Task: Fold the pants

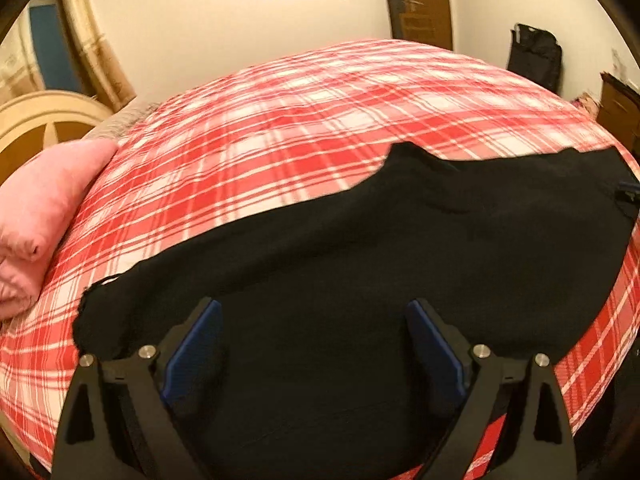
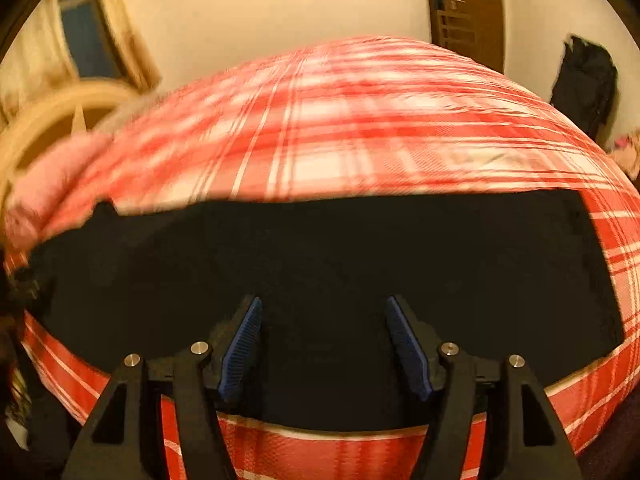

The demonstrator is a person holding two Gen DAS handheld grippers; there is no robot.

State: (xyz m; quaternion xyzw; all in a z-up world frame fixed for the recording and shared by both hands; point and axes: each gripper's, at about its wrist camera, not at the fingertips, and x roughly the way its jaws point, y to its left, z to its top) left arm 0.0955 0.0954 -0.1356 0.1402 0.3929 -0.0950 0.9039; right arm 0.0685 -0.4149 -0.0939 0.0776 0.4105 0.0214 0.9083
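Honestly, I see no bin, basket or box at the bed, so nothing is holding anything; the only bearing surface is the bed with its red and white plaid bedspread [image 1: 280, 152], and the black pants [image 1: 380, 240] lie on it along the near edge. From my left wrist camera the pants run as one wide dark band from low on the left up to the far right, with an uneven upper outline that rises into a hump near the middle. The cloth lies mostly flat, with a few shallow wrinkles. I cannot tell waistband from hems in either view. A pink pillow [image 1: 44, 208] sits at the left end of the bed, apart from the pants, and a dark bag [image 1: 534, 56] stands against the far wall.

My left gripper [image 1: 314, 308] is spread wide, its blue pads [image 1: 196, 344] parted over the black cloth and pinching nothing. From the right wrist camera the pants [image 2: 340, 252] fill the lower middle, their top edge nearly straight, the bedspread [image 2: 340, 128] blurred behind. My right gripper [image 2: 324, 304] is likewise released, blue pads [image 2: 242, 344] apart above the fabric, grasping nothing.
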